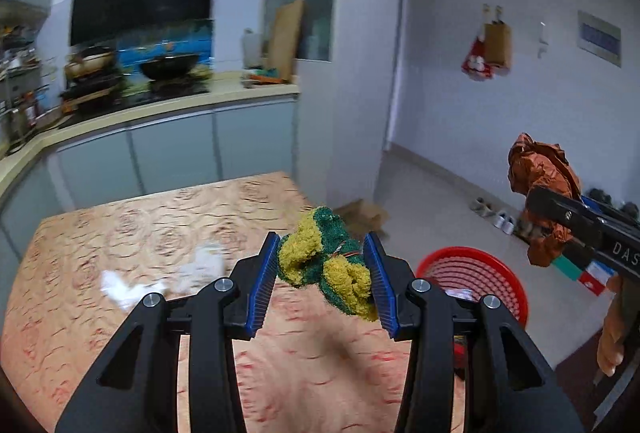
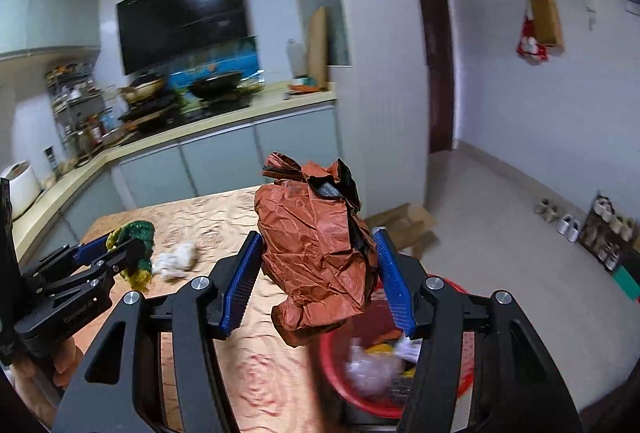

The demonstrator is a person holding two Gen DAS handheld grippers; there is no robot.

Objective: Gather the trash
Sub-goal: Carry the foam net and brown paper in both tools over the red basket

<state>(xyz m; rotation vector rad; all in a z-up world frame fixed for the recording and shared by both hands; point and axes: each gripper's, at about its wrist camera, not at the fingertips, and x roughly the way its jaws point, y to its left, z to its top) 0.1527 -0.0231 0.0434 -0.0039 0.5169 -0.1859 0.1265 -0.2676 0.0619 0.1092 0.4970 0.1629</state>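
My left gripper (image 1: 322, 275) is shut on a yellow-and-green fuzzy rag (image 1: 326, 265) and holds it above the table's right edge; it also shows in the right wrist view (image 2: 134, 249). My right gripper (image 2: 320, 273) is shut on a crumpled orange-brown bag (image 2: 316, 253) and holds it above the red basket (image 2: 452, 389). The bag also shows in the left wrist view (image 1: 540, 185). The red basket (image 1: 472, 273) stands on the floor beside the table with several pieces of trash inside. White crumpled tissues (image 1: 160, 277) lie on the table (image 1: 160, 225).
The table has a patterned orange cloth (image 2: 260, 373). A kitchen counter (image 1: 160, 105) with a stove and pans runs behind it. A cardboard box (image 2: 404, 221) lies on the floor past the table. Shoes (image 2: 568, 225) line the right wall.
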